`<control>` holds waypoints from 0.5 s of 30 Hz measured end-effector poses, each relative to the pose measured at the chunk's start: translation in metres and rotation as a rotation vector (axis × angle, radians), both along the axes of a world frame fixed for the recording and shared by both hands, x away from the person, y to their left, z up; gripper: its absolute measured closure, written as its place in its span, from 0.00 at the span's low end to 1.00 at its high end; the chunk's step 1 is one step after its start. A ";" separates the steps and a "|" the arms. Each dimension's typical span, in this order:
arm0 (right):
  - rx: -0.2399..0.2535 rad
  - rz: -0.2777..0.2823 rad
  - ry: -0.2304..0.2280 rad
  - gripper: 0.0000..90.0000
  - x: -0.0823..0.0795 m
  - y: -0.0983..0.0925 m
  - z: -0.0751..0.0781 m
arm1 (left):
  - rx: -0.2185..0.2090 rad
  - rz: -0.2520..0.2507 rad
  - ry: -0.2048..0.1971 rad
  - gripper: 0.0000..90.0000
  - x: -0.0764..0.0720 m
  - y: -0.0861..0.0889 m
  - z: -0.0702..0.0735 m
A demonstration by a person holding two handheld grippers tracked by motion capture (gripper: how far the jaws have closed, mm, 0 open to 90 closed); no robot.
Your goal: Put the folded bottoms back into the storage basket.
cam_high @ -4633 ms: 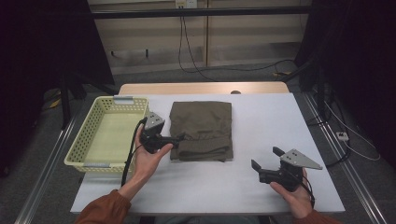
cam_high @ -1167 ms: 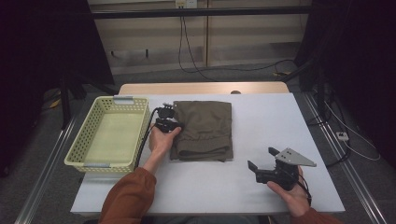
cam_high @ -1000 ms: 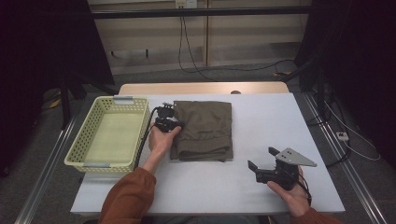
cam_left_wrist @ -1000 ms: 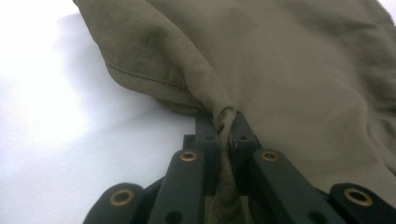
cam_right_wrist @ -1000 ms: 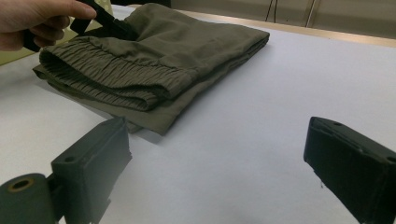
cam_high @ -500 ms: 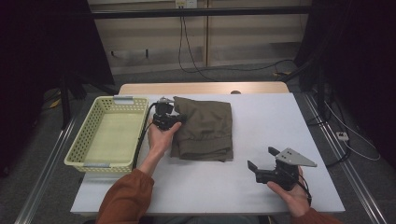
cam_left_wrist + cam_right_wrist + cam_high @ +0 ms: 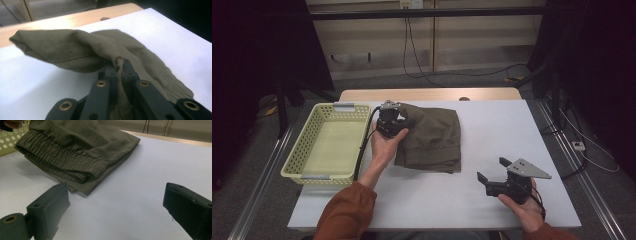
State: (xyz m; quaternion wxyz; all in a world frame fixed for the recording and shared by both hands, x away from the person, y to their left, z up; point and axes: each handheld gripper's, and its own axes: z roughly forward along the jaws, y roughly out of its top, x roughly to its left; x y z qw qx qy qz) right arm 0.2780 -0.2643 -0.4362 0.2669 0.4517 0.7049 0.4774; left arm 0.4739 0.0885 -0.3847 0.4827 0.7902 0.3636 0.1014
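Lying at mid-frame on the white table [image 7: 512, 130], the folded olive trousers [image 7: 434, 140] have their upper-left corner pinched and lifted by the left gripper [image 7: 388, 120], its jaws pressed on a bunched fold whose end is hidden between them. At lower right, the right gripper [image 7: 494, 170] is spread wide. A yellow basket [image 7: 297, 160] sits at left.

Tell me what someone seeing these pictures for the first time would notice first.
The olive garment in the middle of the white table catches the eye: the left claw is shut on its far-left corner, lifting it. Left of it sits a yellow basket with nothing in it. The right claw hangs open near the table's front right, apart from the garment.
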 end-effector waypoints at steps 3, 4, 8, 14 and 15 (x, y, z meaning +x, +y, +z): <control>0.002 0.000 0.000 0.07 0.000 0.000 0.000 | 0.003 -0.015 -0.025 0.96 -0.003 -0.001 0.005; 0.002 0.001 0.000 0.07 0.000 0.000 0.000 | -0.003 -0.013 -0.027 0.96 -0.005 -0.001 0.006; 0.004 0.000 0.002 0.07 0.000 0.000 0.000 | -0.015 -0.019 -0.044 0.96 -0.007 0.002 0.013; 0.005 0.000 0.000 0.07 0.000 0.000 0.000 | -0.036 -0.011 -0.087 0.96 -0.011 0.007 0.022; 0.004 -0.001 -0.001 0.07 0.000 0.000 0.000 | -0.043 -0.014 -0.093 0.96 -0.012 0.008 0.024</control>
